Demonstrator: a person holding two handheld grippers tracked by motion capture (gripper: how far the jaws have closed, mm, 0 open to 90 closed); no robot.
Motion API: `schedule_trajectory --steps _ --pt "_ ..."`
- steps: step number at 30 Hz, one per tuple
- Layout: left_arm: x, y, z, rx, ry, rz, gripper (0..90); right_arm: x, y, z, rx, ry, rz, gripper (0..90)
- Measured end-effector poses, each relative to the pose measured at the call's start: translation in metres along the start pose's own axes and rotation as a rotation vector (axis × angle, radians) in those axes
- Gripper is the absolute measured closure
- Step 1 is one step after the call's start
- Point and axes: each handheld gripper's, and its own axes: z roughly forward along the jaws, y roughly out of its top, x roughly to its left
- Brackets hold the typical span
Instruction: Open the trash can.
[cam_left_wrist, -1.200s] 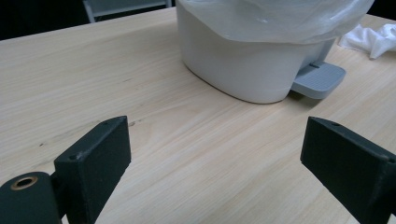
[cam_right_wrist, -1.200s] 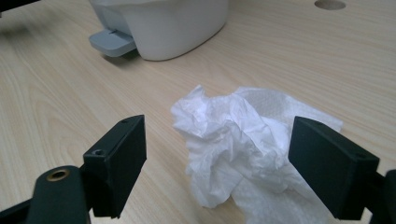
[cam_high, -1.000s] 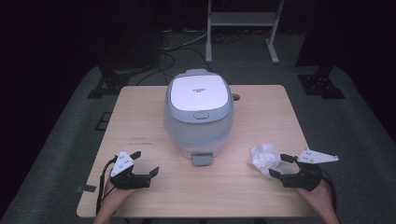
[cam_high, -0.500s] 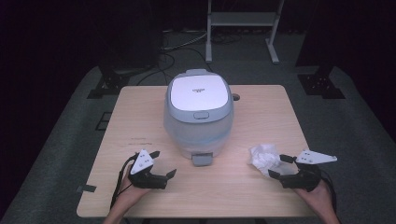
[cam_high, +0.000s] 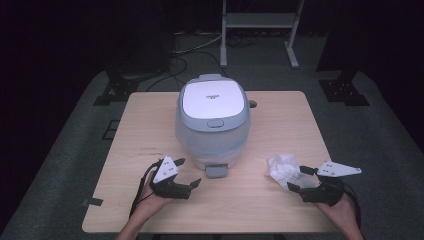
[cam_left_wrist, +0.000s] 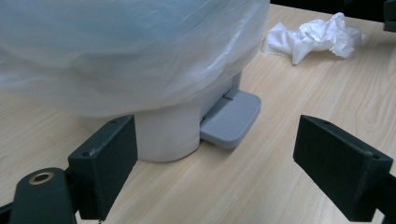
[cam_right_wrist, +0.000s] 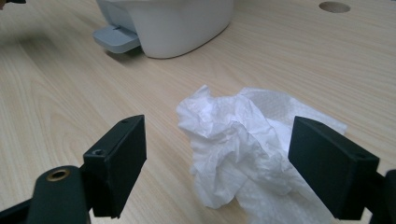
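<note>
A white and grey pedal bin (cam_high: 212, 120) with a clear bag liner stands shut in the middle of the wooden table (cam_high: 150, 120). Its grey foot pedal (cam_high: 216, 170) points toward me. My left gripper (cam_high: 189, 171) is open just left of the pedal, with nothing between its jaws. In the left gripper view the pedal (cam_left_wrist: 231, 119) lies ahead, between the spread jaws of that gripper (cam_left_wrist: 215, 163). A crumpled white tissue (cam_high: 281, 167) lies at the right. My right gripper (cam_high: 296, 178) is open with its jaws on either side of the tissue (cam_right_wrist: 238, 140).
A round cable hole (cam_high: 253, 104) sits in the table behind the bin. Past the far edge stand a metal rack base (cam_high: 257, 30) and floor cables. Bare wood spreads to the left of the bin.
My left gripper has moved right and forward, from the front left of the table to beside the bin's pedal. The right gripper and the tissue have hardly moved.
</note>
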Motion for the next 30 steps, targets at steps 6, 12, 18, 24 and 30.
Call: schedule_trajectory --steps 6,12,18,24,30 --pt "-0.002 0.0 0.011 0.033 -0.037 -0.014 23.2 0.002 0.001 0.0 0.004 -0.002 -0.013 18.1" --pt "-0.005 0.001 0.019 0.033 -0.057 -0.015 34.3 0.005 0.002 0.002 0.01 0.0 -0.032 18.1" --pt "-0.011 0.004 0.03 0.03 -0.054 -0.006 45.8 0.006 0.003 0.001 0.005 0.0 -0.033 18.1" --pt "-0.016 0.004 0.039 0.045 -0.051 0.006 58.8 0.005 0.003 0.001 -0.004 0.004 -0.03 18.1" --pt "-0.021 0.003 0.05 0.078 -0.035 0.012 67.3 0.006 0.003 0.001 -0.005 0.006 -0.031 18.1"
